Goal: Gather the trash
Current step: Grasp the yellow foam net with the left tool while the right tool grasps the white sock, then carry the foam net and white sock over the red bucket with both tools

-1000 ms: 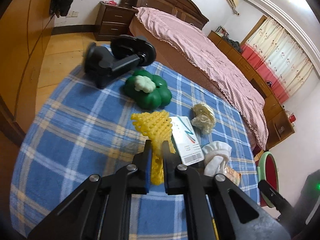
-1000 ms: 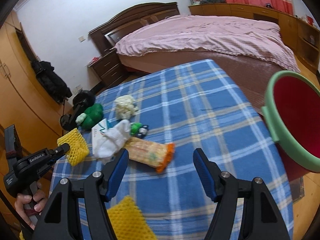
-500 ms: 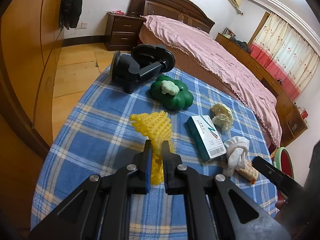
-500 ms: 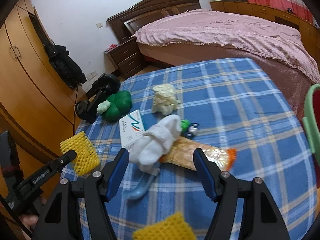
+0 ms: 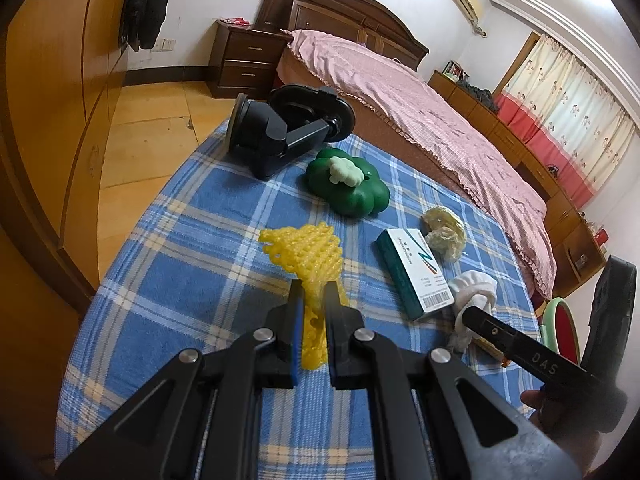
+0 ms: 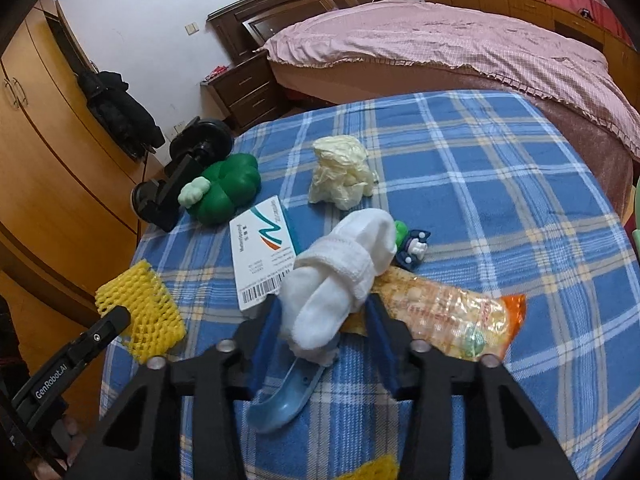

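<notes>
My left gripper point(image 5: 313, 293) is shut on a yellow foam net point(image 5: 308, 258), also seen in the right wrist view point(image 6: 140, 308), over the blue plaid table point(image 5: 192, 264). My right gripper point(image 6: 323, 314) has its jaws around a white sock point(image 6: 340, 276), partly closed against it. Under the sock lie a snack packet point(image 6: 448, 316) and a blue spoon point(image 6: 280, 404). A white-green box point(image 6: 262, 252), a crumpled pale bag point(image 6: 342, 172) and a small green toy point(image 6: 408, 242) lie close by. The red bin with green rim point(image 5: 558, 328) is at the table's right.
A green pepper toy point(image 5: 348, 188) and a black suction mount point(image 5: 280, 128) sit at the table's far end. Another yellow net point(image 6: 376, 470) lies at the near edge. A bed point(image 6: 460, 44), nightstand point(image 5: 244, 60) and wardrobe point(image 5: 52, 120) surround the table.
My right gripper moved left from the bin toward the sock and narrowed its jaws around it. My left gripper stayed shut on the yellow net, drawing back slightly.
</notes>
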